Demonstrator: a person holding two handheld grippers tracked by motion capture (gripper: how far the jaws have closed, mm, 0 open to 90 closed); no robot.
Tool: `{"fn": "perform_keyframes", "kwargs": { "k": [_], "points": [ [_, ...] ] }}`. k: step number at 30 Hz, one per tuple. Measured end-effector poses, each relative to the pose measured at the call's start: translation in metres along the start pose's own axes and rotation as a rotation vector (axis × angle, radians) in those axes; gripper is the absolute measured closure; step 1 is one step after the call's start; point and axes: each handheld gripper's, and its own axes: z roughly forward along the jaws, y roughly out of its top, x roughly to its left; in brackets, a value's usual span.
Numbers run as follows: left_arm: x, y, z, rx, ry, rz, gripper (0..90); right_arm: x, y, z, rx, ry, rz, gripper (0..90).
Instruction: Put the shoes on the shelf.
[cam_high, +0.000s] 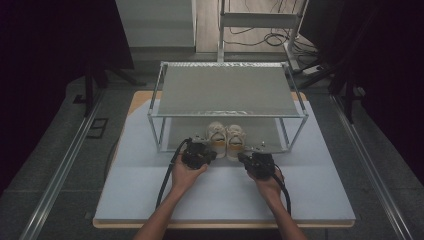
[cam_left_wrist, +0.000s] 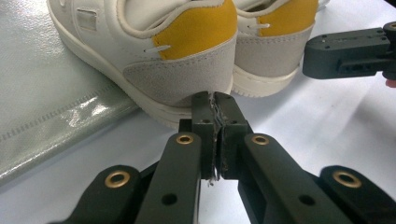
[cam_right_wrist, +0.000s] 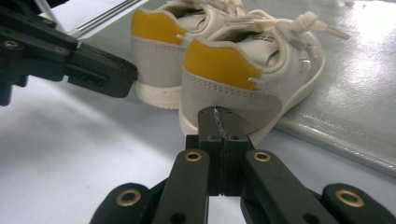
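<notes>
— So, my left claw (cam_left_wrist: 214, 109) is pressed fully together, with nothing between the jaws, and its tip is at the heel of the left shoe (cam_left_wrist: 154, 51), touching or almost touching the sole edge. I cannot tell which.

— And the right one?

— The same. My right claw (cam_right_wrist: 219, 122) is also pressed together with nothing in it, and its tip is at the heel of the right shoe (cam_right_wrist: 243, 70). The pair stands side by side, heels toward me, at the front edge of the grey mat (cam_left_wrist: 42, 93) under the metal shelf (cam_high: 227, 90), on the white table (cam_high: 150, 190).

— How do you think the shoes will handle?

— They look small and light, I judge. The sole seems like firm rubber, the grey heel patch looks like suede, so it is not slippery. The yellow collar (cam_left_wrist: 196, 28) above it looks padded and soft; it would give under the jaws but should not be damaged.

— Where would you take hold?

— I would open each claw and take the back of the heel, one jaw inside the collar and one outside on the grey patch. This part is stiff enough. The laces (cam_right_wrist: 303, 21) are loose, so I would stay away from them.
</notes>
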Motion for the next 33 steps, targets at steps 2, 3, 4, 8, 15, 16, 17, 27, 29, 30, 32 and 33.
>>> {"fn": "perform_keyframes", "kwargs": {
  "k": [2,3,4,8,15,16,17,27,29,30,32,33],
  "points": [
    [-0.002,0.0,0.0,0.002,0.011,0.01,87.0,0.0,0.0,0.001,-0.006,-0.016,-0.001,89.9],
    [-0.001,0.0,0.0,0.002,0.01,0.009,87.0,-0.001,0.001,0.002,-0.007,-0.017,0.005,89.9],
    [-0.001,0.0,0.0,0.001,0.009,0.007,86.9,-0.002,0.002,0.003,-0.009,-0.017,0.006,89.9],
    [0.0,0.001,0.0,0.002,0.003,0.004,87.1,-0.002,0.005,0.005,-0.013,-0.03,0.004,89.9],
    [0.0,0.002,0.001,0.004,-0.002,0.002,87.0,-0.008,0.009,0.014,-0.007,-0.055,0.011,89.9],
    [0.0,0.002,0.001,0.005,-0.002,0.001,87.0,-0.01,0.009,0.016,-0.006,-0.057,0.013,89.9],
    [0.0,0.002,0.001,0.004,-0.002,0.0,87.0,-0.011,0.01,0.018,-0.009,-0.057,0.015,89.9],
    [0.006,0.008,0.005,0.012,0.027,-0.002,86.7,-0.011,0.01,0.025,0.008,-0.059,0.015,89.9],
    [0.011,0.011,0.007,0.014,0.039,-0.008,86.2,-0.011,0.01,0.025,0.008,-0.056,0.017,89.9],
    [0.012,0.012,0.008,0.014,0.039,-0.013,86.2,-0.011,0.01,0.025,0.008,-0.058,0.015,89.9],
    [0.017,0.015,0.01,0.017,0.048,-0.003,86.2,-0.011,0.01,0.025,0.008,-0.057,0.015,89.9],
    [0.017,0.015,0.01,0.017,0.048,-0.003,86.2,-0.012,0.01,0.025,0.008,-0.055,0.016,89.9]
  ]
}}
